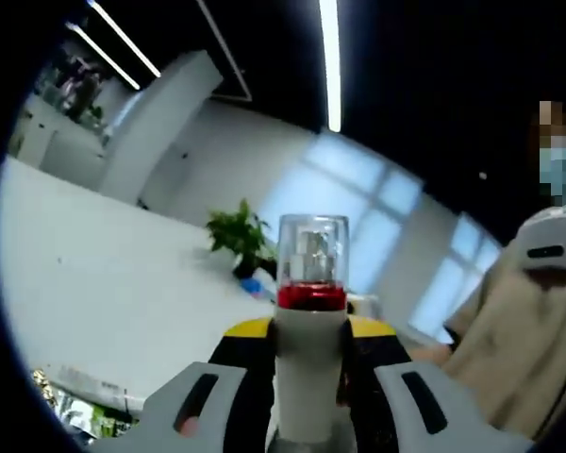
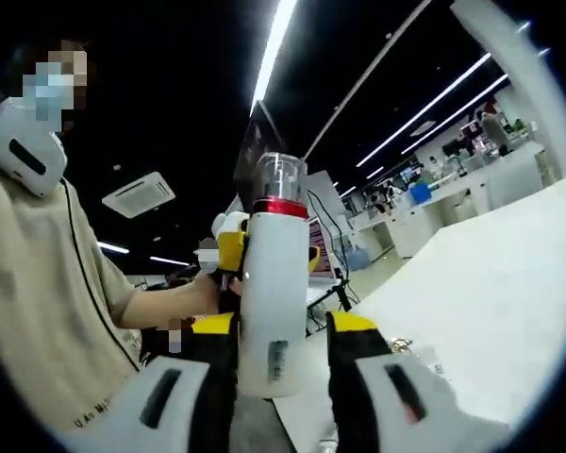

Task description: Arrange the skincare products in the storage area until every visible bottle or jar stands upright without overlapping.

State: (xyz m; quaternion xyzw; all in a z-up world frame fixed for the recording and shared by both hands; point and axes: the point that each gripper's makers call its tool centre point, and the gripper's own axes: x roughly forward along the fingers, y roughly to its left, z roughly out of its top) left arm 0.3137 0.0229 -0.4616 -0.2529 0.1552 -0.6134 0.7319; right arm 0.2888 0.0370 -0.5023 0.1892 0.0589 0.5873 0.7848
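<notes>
A white bottle (image 1: 311,377) with a red band and a clear cap is held up in the air, upright in both views. My left gripper (image 1: 311,330) is shut on it just below the red band, its yellow fingertips (image 1: 250,328) pressing from both sides. In the right gripper view the same bottle (image 2: 274,293) rises between the jaws of my right gripper (image 2: 281,326), which is shut on its lower body. The left gripper's yellow fingertips (image 2: 230,250) flank the bottle's neck from the far side, with a hand behind them.
A person in a beige top (image 2: 47,311) stands close, also at the right of the left gripper view (image 1: 528,349). A white tabletop (image 2: 491,283) spreads below. A potted plant (image 1: 241,236) stands on the white tabletop (image 1: 104,283). A dark screen (image 2: 257,151) stands behind the bottle.
</notes>
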